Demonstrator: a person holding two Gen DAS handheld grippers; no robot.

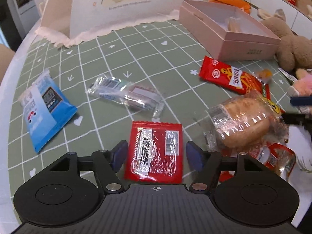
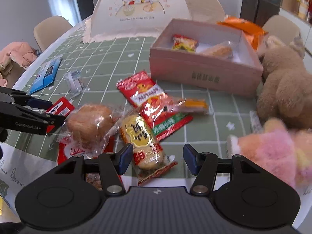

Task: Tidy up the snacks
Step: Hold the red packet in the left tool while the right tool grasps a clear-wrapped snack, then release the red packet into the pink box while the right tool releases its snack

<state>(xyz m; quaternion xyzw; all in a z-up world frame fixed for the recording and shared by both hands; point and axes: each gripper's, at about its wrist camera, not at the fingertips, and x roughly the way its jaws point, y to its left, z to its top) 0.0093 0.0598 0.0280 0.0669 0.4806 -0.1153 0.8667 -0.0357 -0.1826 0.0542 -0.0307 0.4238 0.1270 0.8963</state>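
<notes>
My left gripper is open, its fingers on either side of a flat red snack packet lying on the green checked cloth. My right gripper is open around a yellow and red rice cracker pack. A wrapped bun lies between the two grippers; it also shows in the right wrist view. The pink box stands beyond, holding a yellow snack bag and a wrapped pastry. A red snack bag lies in front of it.
A blue packet and a clear wrapped snack lie at the left. A brown plush toy and a pink plush sit at the right. A mesh food cover stands at the back. An orange bag lies behind the box.
</notes>
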